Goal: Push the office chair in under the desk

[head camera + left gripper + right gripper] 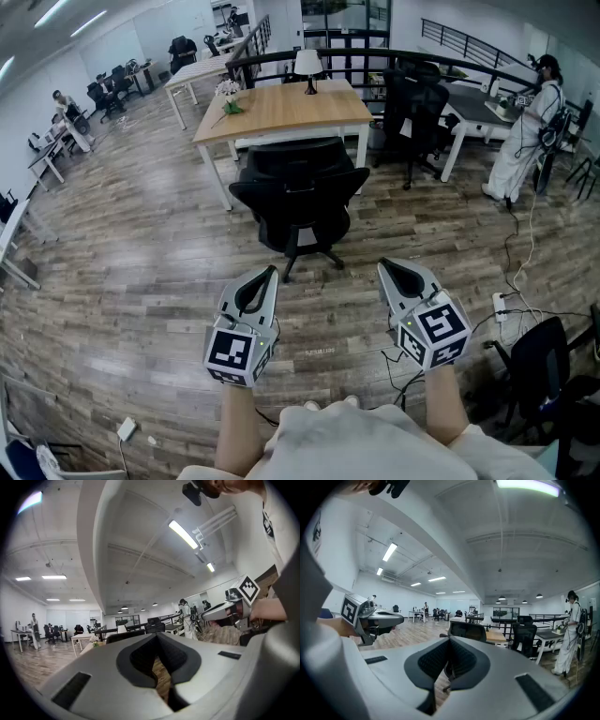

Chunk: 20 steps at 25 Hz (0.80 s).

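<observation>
A black office chair (298,202) stands on the wood floor just in front of the wooden desk (281,108), its back turned toward me and its seat outside the desk. Both grippers are held low in front of me, well short of the chair and touching nothing. My left gripper (269,273) is shut and empty, and my right gripper (385,268) is shut and empty as well. The right gripper view shows the chair (468,631) beyond the closed jaws, with the desk (497,637) behind it and the left gripper (378,618) off to the side.
A white lamp (307,64) and flowers (228,91) sit on the desk. More black chairs (417,108) stand at the right by a railing. A person in white (522,131) stands far right. Cables and a power strip (500,306) lie on the floor beside another chair (544,361).
</observation>
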Each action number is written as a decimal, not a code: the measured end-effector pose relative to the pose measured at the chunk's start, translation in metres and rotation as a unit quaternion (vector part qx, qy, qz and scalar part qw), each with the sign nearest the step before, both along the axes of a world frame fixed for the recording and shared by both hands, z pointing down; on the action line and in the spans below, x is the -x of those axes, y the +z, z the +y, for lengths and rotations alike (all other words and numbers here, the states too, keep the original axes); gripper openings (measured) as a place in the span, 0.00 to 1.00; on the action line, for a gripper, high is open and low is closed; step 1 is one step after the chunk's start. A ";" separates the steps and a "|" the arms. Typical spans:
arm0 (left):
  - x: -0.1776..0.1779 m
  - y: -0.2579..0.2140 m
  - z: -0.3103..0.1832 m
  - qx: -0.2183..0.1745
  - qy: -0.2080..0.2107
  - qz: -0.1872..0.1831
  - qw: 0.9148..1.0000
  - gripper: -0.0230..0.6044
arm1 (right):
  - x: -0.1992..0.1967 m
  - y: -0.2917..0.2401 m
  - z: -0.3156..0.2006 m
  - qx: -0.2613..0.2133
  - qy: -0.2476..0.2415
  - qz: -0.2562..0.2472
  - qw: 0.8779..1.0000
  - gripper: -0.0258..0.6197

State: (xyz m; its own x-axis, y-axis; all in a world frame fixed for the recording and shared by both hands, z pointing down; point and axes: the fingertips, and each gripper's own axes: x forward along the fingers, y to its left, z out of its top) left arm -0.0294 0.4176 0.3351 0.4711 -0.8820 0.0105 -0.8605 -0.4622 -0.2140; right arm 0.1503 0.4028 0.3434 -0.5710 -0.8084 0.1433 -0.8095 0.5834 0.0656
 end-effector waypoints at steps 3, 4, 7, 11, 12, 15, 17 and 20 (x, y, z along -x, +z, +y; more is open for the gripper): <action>-0.009 0.002 -0.004 -0.002 0.011 -0.005 1.000 0.06 | -0.005 0.005 -0.004 0.002 0.004 0.000 1.000 0.04; -0.011 0.002 -0.005 -0.002 0.013 -0.006 1.000 0.06 | -0.006 0.005 -0.005 0.003 0.004 -0.005 1.000 0.04; -0.019 0.004 -0.006 0.001 0.015 -0.006 1.000 0.06 | -0.012 0.002 -0.006 0.006 0.001 -0.032 0.999 0.04; -0.032 0.004 -0.006 0.004 0.019 -0.004 1.000 0.06 | -0.020 -0.004 -0.007 -0.001 -0.007 -0.040 0.999 0.05; -0.035 0.004 -0.006 0.004 0.020 -0.005 1.000 0.06 | -0.022 -0.004 -0.007 -0.003 -0.010 -0.038 0.999 0.04; -0.045 0.005 -0.006 0.005 0.018 -0.006 1.000 0.06 | -0.027 -0.005 -0.008 -0.006 -0.018 -0.036 0.999 0.04; -0.051 0.007 -0.005 0.005 0.017 -0.005 1.000 0.06 | -0.031 -0.005 -0.008 -0.006 -0.026 -0.036 0.999 0.04; -0.060 0.011 -0.002 0.007 0.013 -0.007 1.000 0.06 | -0.039 -0.002 -0.007 -0.008 -0.036 -0.038 0.999 0.04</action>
